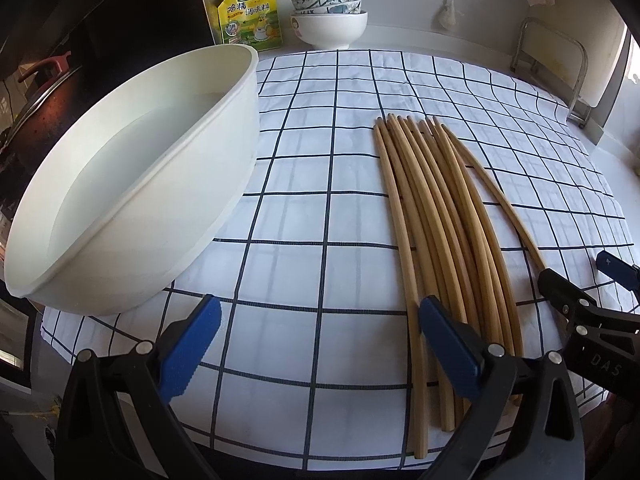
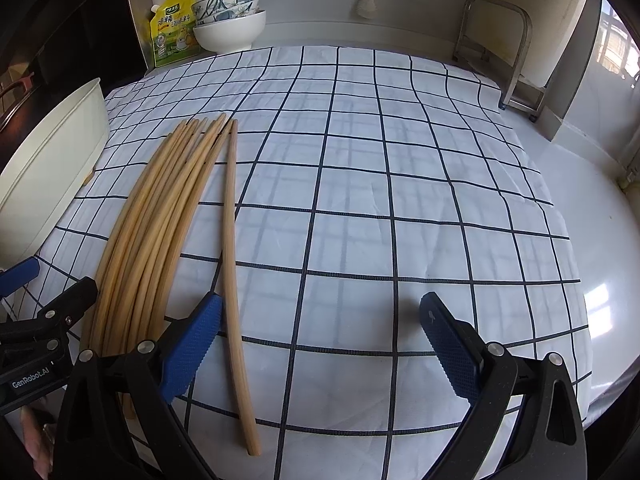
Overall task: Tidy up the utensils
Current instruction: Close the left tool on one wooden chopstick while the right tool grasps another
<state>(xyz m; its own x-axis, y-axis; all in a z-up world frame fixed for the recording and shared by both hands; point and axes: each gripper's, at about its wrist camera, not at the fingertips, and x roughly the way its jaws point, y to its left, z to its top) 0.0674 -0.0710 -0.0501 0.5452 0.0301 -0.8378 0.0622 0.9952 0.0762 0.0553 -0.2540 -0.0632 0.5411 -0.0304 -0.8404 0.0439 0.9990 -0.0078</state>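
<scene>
Both blue pads of the left gripper [image 1: 320,344] are standing wide apart in the left wrist view, gripping nothing and hovering low over the near edge of the checked cloth [image 1: 340,184]. Its left pad is sitting just near of one large white basin [image 1: 132,184], which is occupying the left side of the cloth; its right pad is overlapping the near ends of the chopsticks [image 1: 440,232]. About nine chopsticks are lying in a close bundle running near to far, with one more lying slightly off to the right, though the exact count is hard to tell where they overlap. At the far edge, three bowls [image 1: 330,16] are sitting stacked, with one yellow seasoning pouch [image 1: 250,14] standing to their left. At the right edge, the right gripper [image 1: 580,280] is showing beside the bundle.

In the right wrist view, the right gripper [image 2: 320,344] is also holding its pads spread wide and empty, hovering over bare cloth [image 2: 360,200]. The bundle of chopsticks [image 2: 152,232] is lying to the left, and the single chopstick [image 2: 234,280] is lying just beside the left pad. The basin [image 2: 52,168] is showing at the far left, and the left gripper [image 2: 36,300] is reaching in near it. One metal rack [image 2: 508,52] is standing at the far right.
</scene>
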